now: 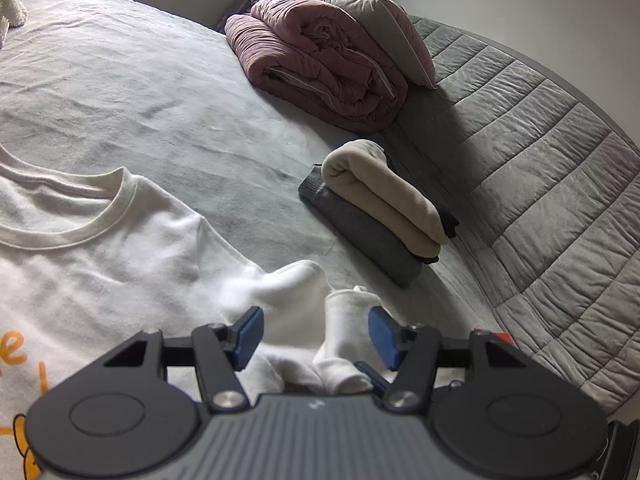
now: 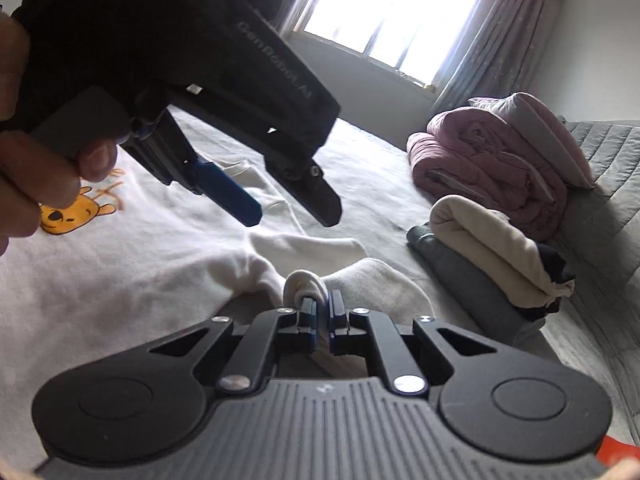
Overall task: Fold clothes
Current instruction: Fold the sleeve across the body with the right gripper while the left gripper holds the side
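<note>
The white shirt (image 1: 100, 264) lies spread flat on the bed (image 1: 168, 92), collar toward the far side, its print showing at the near left. Its sleeve (image 2: 380, 280) is bunched up at the near right edge of the shirt. The right gripper (image 2: 320, 312) has its fingers drawn narrow and pinched on a fold of that sleeve, the cloth bulging out just past the pads. The left gripper (image 1: 316, 332) hangs over the same sleeve with its fingers about half apart; a raised fold of the sleeve stands between the blue pads (image 1: 250, 332), nearer the right one, and no pad is seen pressing it. In the right wrist view a hand (image 2: 36, 184) holds the left gripper above the shirt.

One shirt is being worked. On the right sits one stack of folded clothes (image 1: 380, 216): a beige piece on top, a grey one below, something dark between. Farther off lie one rolled pink quilt (image 1: 320, 68) and one pillow (image 1: 384, 24) leaning on it.
</note>
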The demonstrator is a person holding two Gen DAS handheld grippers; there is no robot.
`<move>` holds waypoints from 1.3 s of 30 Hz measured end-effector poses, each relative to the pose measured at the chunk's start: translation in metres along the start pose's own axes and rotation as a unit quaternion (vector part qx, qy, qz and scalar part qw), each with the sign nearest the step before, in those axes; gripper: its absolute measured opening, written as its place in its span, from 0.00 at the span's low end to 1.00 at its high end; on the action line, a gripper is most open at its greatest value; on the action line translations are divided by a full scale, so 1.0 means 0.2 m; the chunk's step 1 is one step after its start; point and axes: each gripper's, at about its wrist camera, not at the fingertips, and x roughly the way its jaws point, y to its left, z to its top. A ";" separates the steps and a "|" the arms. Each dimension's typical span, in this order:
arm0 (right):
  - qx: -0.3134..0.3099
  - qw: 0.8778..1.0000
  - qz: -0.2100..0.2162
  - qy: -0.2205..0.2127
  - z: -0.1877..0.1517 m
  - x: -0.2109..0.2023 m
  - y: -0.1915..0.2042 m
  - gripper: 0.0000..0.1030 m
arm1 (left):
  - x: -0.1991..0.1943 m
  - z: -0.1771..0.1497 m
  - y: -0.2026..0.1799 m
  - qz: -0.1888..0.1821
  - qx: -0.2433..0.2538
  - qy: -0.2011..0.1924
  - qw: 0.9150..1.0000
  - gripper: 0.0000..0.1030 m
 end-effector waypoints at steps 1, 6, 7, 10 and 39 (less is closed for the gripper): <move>0.002 1.000 0.004 0.006 0.00 0.00 0.00 0.08 | 0.02 -0.01 0.01 0.001 -0.004 0.010 1.000 0.49; 0.119 0.991 0.062 0.012 0.01 -0.05 -0.16 0.15 | 0.10 -0.04 0.01 0.032 -0.002 0.027 0.999 0.43; 0.157 0.984 0.080 0.011 0.00 -0.06 -0.21 0.15 | 0.11 -0.04 0.00 0.038 0.005 0.028 0.999 0.43; 0.254 0.960 0.119 0.011 -0.04 -0.09 -0.35 0.18 | 0.13 -0.05 -0.01 0.054 0.032 0.029 0.998 0.41; 0.414 0.907 0.067 0.038 -0.21 0.14 -0.56 0.11 | 0.12 -0.10 -0.08 0.079 0.111 0.018 0.991 0.42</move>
